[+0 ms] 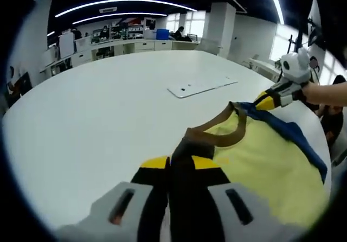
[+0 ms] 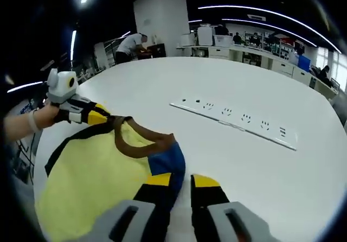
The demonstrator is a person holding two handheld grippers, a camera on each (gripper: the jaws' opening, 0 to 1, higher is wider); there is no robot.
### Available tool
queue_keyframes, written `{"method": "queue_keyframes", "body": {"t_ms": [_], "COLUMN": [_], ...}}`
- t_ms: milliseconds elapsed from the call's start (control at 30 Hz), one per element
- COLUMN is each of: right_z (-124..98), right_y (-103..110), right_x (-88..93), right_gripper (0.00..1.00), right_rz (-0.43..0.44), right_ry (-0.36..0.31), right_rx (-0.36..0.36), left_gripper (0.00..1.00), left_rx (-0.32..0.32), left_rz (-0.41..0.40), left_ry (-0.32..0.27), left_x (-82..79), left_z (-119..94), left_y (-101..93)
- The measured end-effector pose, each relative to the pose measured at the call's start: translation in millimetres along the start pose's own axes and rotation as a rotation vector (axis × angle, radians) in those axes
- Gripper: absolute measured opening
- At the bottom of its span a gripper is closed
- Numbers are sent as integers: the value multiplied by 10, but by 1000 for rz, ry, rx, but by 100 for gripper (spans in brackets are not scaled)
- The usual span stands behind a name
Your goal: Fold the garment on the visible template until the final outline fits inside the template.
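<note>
A yellow garment (image 1: 255,166) with a brown collar (image 1: 217,136) and blue sleeve trim (image 1: 287,131) hangs lifted over the white table (image 1: 108,117). My left gripper (image 1: 183,163) is shut on dark fabric at one shoulder, beside the collar. From the right comes my right gripper (image 1: 274,96), pinching the blue shoulder, with a hand behind it. In the right gripper view, the garment (image 2: 97,171) spreads between the two grippers. My right gripper (image 2: 181,180) has its jaws nearly together on the blue sleeve (image 2: 167,163). The left gripper (image 2: 89,113) holds the far shoulder.
A flat white socket panel (image 1: 200,86) (image 2: 238,120) is set in the table beyond the garment. Office desks (image 1: 124,44) and a white pillar (image 2: 160,19) stand past the round table's far edge. A person (image 2: 130,44) bends at a desk.
</note>
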State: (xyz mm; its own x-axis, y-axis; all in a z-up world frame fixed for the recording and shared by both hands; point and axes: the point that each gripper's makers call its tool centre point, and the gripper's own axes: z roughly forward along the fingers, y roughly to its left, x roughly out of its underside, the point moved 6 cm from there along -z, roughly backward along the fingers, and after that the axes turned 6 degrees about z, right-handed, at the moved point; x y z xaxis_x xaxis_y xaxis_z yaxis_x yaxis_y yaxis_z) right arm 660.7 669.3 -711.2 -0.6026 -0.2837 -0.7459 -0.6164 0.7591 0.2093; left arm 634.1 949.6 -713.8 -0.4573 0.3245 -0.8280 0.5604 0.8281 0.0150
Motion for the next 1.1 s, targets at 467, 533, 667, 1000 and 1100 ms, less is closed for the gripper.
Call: {"method": "queue_keyframes", "body": {"t_ms": [467, 533, 667, 1000, 1100], "right_z": [-286, -332, -435, -802, -920], "right_y": [182, 223, 284, 442, 501], "right_x": [63, 81, 90, 163, 195], "right_gripper": [89, 98, 99, 93, 93], "right_rz": [24, 3, 24, 22, 31], "right_ry": [-53, -57, -71, -91, -112], "right_rx": [-96, -94, -109, -95, -91], "left_gripper": [94, 99, 99, 98, 97], "left_rx": [173, 192, 214, 198, 199], "left_rz": [106, 97, 98, 87, 90], "left_ry": [-65, -76, -88, -127, -137], "left_x": [-110, -127, -149, -193, -182], "left_z": [-368, -439, -597, -984, -1119], "left_y": [-230, -254, -303, -394, -427]}}
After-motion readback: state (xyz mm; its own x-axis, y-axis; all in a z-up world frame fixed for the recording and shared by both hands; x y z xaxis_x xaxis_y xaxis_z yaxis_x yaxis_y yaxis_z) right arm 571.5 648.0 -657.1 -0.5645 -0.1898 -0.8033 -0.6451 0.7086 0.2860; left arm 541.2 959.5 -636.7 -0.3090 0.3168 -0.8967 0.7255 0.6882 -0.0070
